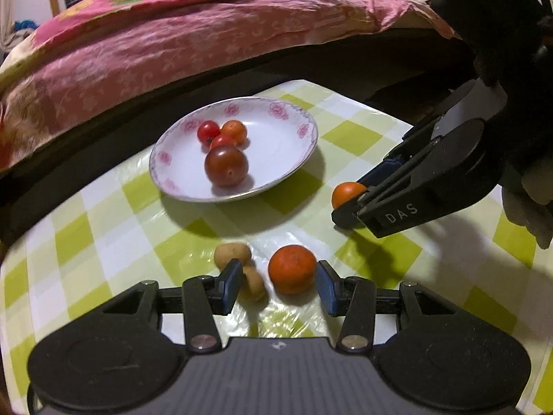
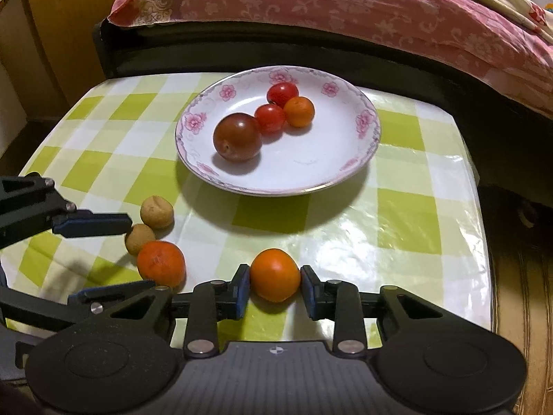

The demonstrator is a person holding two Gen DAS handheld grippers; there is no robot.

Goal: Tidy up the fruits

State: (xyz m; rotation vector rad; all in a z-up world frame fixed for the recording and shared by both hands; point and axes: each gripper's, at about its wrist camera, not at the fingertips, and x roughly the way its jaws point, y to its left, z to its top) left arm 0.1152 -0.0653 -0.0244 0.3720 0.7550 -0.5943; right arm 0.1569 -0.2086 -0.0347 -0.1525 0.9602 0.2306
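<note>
A white floral plate (image 1: 276, 173) (image 2: 328, 173) holds a dark plum (image 1: 226, 166) (image 2: 237, 136), two red tomatoes (image 1: 208, 131) (image 2: 282, 93) and a small orange fruit (image 1: 234, 131) (image 2: 299, 111). My left gripper (image 1: 276, 282) (image 2: 134, 256) is open around a mandarin (image 1: 292, 269) (image 2: 161, 263) and one of two brown longans (image 1: 232, 255) (image 2: 156, 212) on the table. My right gripper (image 2: 274, 288) (image 1: 350, 204) has its pads against an orange tomato (image 2: 274, 279) (image 1: 347, 193) resting on the table.
The table has a green and white checked cloth (image 1: 121, 242) (image 2: 397, 224). A bed with a pink floral quilt (image 1: 172, 34) (image 2: 380, 10) runs along the far edge. The table's right edge (image 2: 484, 242) drops off close to the right gripper.
</note>
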